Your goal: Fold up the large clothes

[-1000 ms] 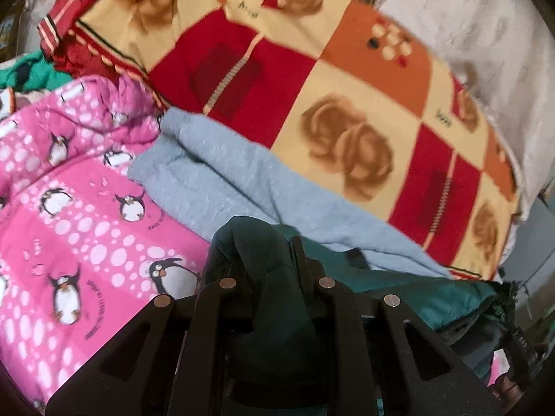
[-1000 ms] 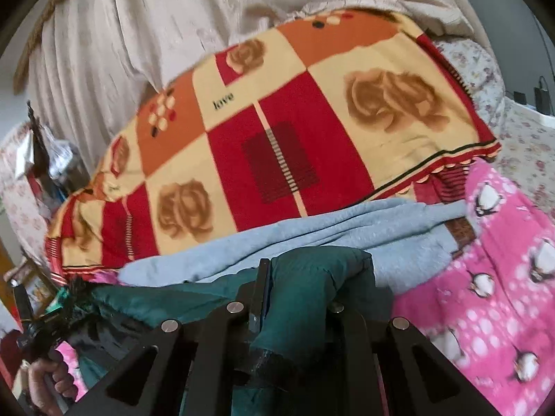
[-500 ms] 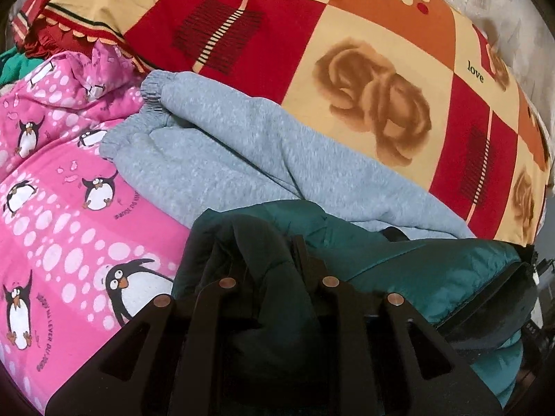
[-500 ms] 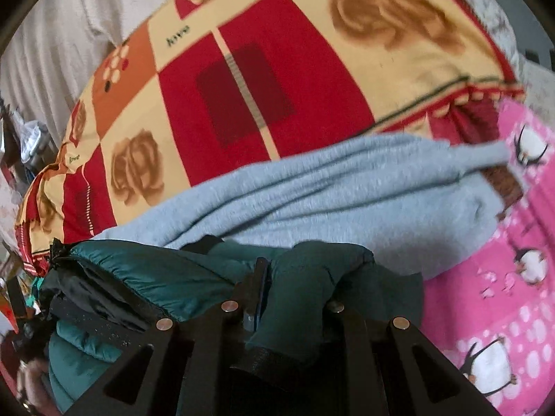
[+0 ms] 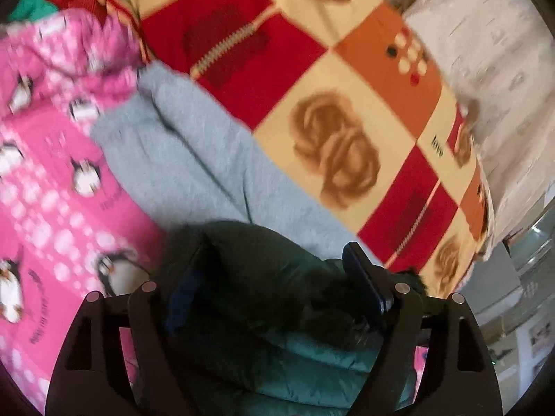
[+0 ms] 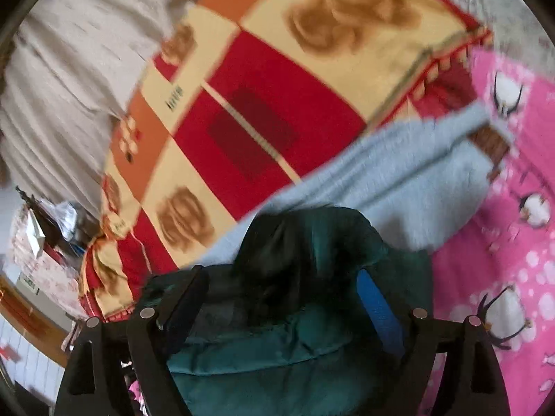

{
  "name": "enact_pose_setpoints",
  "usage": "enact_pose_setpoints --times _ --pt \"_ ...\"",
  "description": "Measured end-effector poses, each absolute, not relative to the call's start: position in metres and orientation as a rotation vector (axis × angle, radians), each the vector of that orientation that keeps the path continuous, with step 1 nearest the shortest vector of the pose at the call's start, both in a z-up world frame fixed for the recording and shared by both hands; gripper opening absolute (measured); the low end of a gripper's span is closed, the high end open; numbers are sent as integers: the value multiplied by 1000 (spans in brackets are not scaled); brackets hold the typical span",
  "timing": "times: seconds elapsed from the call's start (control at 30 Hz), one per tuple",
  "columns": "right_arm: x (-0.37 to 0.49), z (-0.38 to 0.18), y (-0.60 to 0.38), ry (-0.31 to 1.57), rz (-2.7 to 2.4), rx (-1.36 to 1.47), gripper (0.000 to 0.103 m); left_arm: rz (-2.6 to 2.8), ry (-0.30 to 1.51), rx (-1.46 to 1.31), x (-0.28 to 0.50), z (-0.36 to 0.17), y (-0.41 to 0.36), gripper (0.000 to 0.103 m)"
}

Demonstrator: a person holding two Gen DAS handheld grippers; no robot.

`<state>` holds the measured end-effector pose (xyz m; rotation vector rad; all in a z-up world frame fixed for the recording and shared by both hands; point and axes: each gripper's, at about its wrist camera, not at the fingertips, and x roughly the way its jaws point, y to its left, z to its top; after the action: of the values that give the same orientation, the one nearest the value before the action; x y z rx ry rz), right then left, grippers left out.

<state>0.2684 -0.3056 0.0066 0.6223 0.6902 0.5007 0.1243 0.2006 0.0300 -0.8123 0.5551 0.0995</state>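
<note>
A dark green padded jacket [image 5: 277, 298] lies bunched between the spread fingers of my left gripper [image 5: 274, 267], which is open around it. The jacket [image 6: 312, 312] also shows in the right wrist view, between the spread fingers of my right gripper [image 6: 281, 284], open as well. The jacket rests on a grey sweat garment [image 5: 180, 159] that lies across the bed and also shows in the right wrist view [image 6: 416, 187]. Both views are motion-blurred.
A pink penguin-print blanket [image 5: 45, 208] covers the bed to the left, and shows in the right wrist view [image 6: 503, 242]. A red, orange and cream rose-patterned blanket [image 5: 329, 121] lies behind, with a beige cloth [image 5: 485, 52] beyond it. Room clutter [image 6: 45, 235] sits at far left.
Both grippers were shut on the green jacket and have opened wide. The jacket has dropped onto the grey garment. Both cameras have pulled back and tilted.
</note>
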Motion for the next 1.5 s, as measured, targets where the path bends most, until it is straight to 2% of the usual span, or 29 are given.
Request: enact_pose_setpoints --times 0.17,0.3,0.47,0.63,0.87,1.03,1.1,1.23,1.37,1.43,1.5 --pt "257 29 -290 628 497 483 86 147 452 -697 119 53 195 81" --pt "265 40 -263 607 458 286 76 165 494 -501 147 60 172 81" --pt "300 17 -229 765 413 136 76 217 608 -242 180 50 148 81" --pt "329 -31 -217 938 347 27 77 221 804 -265 210 1 157 81" --pt "343 -55 -223 969 337 53 83 239 822 -269 217 -13 156 83" --pt "336 -44 -231 978 352 79 83 220 769 -279 200 16 156 82" --pt "324 -23 -234 936 347 86 80 161 683 -302 184 42 149 82" --pt "273 36 -226 771 457 111 82 -6 609 -302 151 74 110 82" --pt "230 33 -195 739 518 -10 84 -38 727 -240 150 52 71 82" --pt "224 12 -177 795 514 -102 84 -17 829 -192 160 24 57 84" --pt "226 -13 -172 881 505 -147 87 0 818 -106 162 14 45 90"
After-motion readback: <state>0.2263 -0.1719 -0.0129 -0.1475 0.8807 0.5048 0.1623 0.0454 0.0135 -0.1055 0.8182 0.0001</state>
